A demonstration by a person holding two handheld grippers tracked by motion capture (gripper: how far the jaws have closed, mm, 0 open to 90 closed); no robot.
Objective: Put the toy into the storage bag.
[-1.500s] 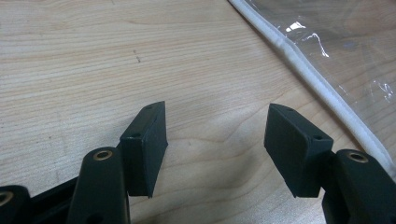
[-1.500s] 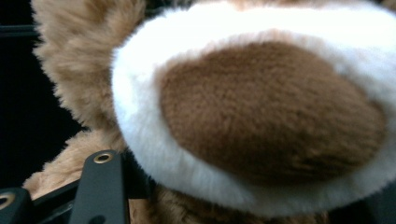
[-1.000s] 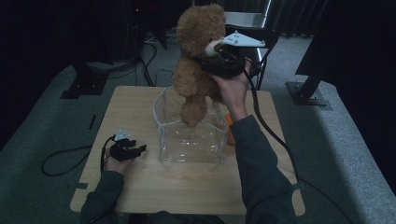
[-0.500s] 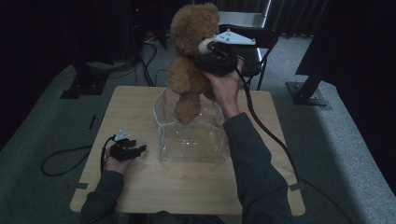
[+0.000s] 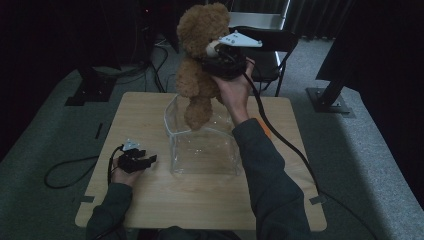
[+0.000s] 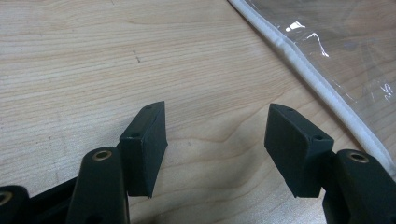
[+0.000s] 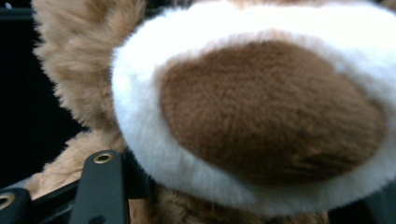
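Plush gives under our grip: the teddy bear point(image 5: 199, 65) looks light, soft and squashy, not fragile, so we judge a firm pinch on its arm or body holds best. Our right gripper point(image 5: 212, 59) is clamped on the bear, holding it above the clear plastic bag point(image 5: 202, 145) on the table point(image 5: 150, 200). Tan shaggy fur, with a brown, white-rimmed patch. Our left gripper point(image 6: 212, 140) rests on the wood, jaws apart and empty.

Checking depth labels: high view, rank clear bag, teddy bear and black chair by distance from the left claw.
1. Clear bag, on the table just right of the left claw.
2. Teddy bear, held up above the bag's far end.
3. Black chair, beyond the table's far edge.
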